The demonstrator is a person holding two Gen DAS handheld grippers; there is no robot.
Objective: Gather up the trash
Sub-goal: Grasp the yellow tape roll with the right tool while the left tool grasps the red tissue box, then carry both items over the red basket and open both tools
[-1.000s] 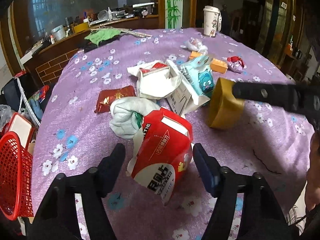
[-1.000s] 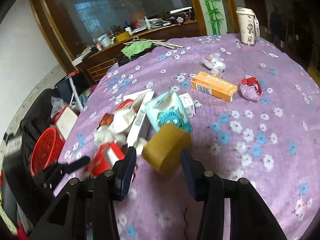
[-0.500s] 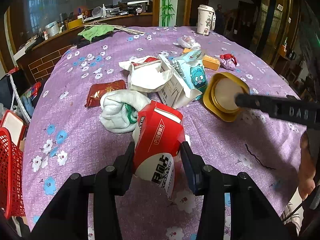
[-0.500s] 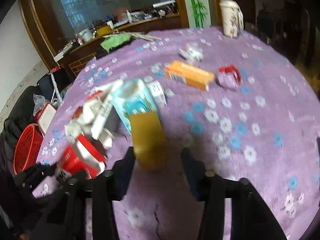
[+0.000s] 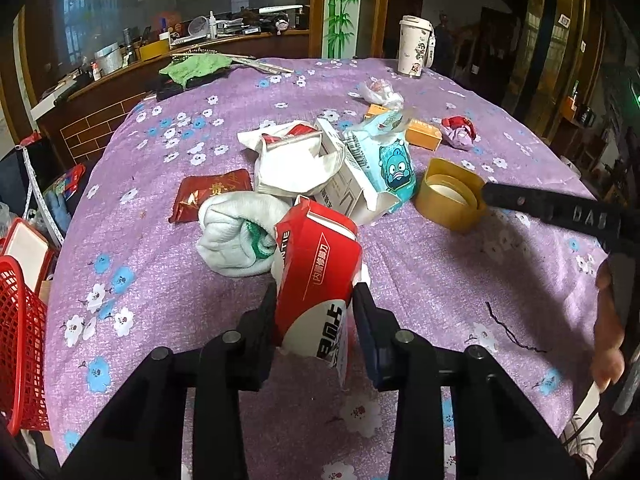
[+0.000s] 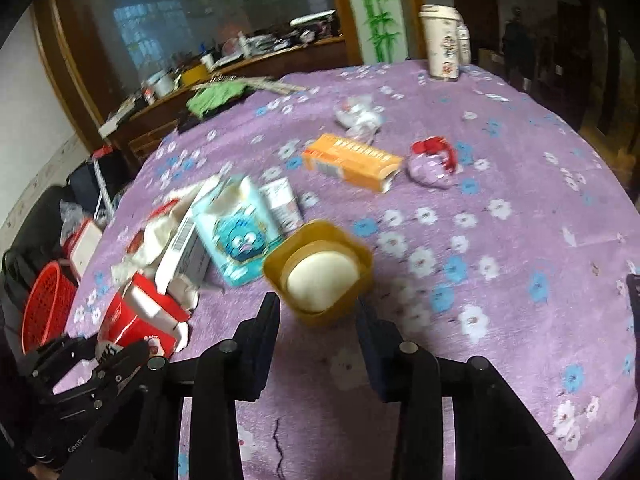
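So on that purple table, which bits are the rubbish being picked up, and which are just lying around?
Rubbish being collected:
- red carton, squeezed by the left gripper
- gold tub, between the right gripper fingers
- orange box
- blue wrapper
- red basket

Just lying about:
- lidded cup
- green cloth

On the purple cloth: one red carton (image 5: 316, 268) between the left fingers, one gold tub (image 6: 320, 270) between the right fingers. Beyond the fingertips — one blue cartoon packet (image 5: 390, 160), one orange box (image 6: 352, 162), one white cup (image 5: 412, 52). Left of the fingers — one red basket (image 5: 18, 340).
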